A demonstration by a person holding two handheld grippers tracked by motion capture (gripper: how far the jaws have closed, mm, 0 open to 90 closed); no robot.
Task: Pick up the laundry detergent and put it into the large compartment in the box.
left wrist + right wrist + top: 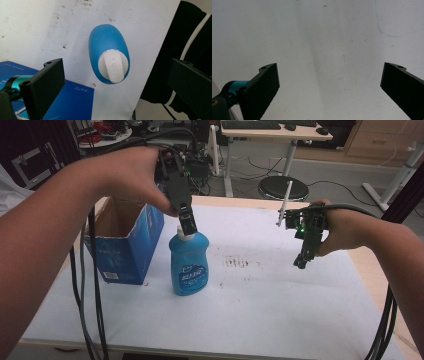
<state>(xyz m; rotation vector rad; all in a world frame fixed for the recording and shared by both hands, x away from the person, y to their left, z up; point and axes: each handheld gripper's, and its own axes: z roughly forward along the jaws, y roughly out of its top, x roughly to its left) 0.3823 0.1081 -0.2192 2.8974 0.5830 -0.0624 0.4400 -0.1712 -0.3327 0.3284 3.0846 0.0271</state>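
A blue bottle (189, 264) with a white cap (184, 233) stands upright on the white table top (280, 290), left of centre. My left gripper (188, 225) hovers straight above the cap, pointing down. In the left gripper view the bottle (109, 47) and its white flip cap (113, 67) lie between the wide-apart jaws, below them and untouched; the left gripper (116, 77) is open. My right gripper (302, 261) hangs above the table at the right, pointing down. In its own view the right gripper (329, 80) is open over bare white surface.
An open blue cardboard box (127, 240) stands just left of the bottle, its corner (70, 100) close to the left jaw. Black cables (90, 285) hang down at the left and right front. A black stool (283, 187) and desks stand beyond the far edge.
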